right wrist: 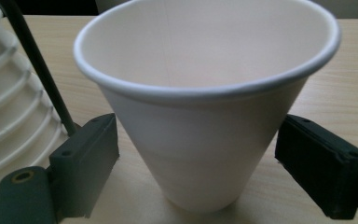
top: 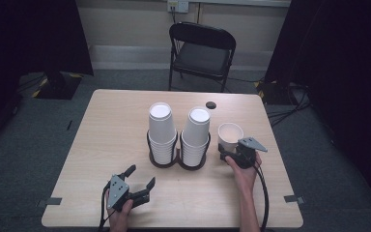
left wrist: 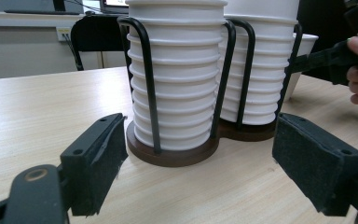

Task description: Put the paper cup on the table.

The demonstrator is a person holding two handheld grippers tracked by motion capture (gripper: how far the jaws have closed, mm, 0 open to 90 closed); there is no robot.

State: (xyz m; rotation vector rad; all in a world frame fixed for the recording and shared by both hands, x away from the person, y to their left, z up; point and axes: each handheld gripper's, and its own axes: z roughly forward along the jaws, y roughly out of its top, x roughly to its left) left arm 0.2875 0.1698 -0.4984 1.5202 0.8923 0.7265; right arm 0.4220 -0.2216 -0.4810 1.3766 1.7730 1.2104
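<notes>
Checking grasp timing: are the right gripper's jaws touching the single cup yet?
Apart. The right gripper view shows the right gripper open around the single cup, with bare table visible between each jaw and the cup wall.

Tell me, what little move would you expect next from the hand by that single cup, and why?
Probably closing the right gripper on the single cup. Its jaws stand open on either side of the cup's lower wall, with a gap at each side, and the cup stands upright on the table. The left gripper waits open, short of the stacked cups.
</notes>
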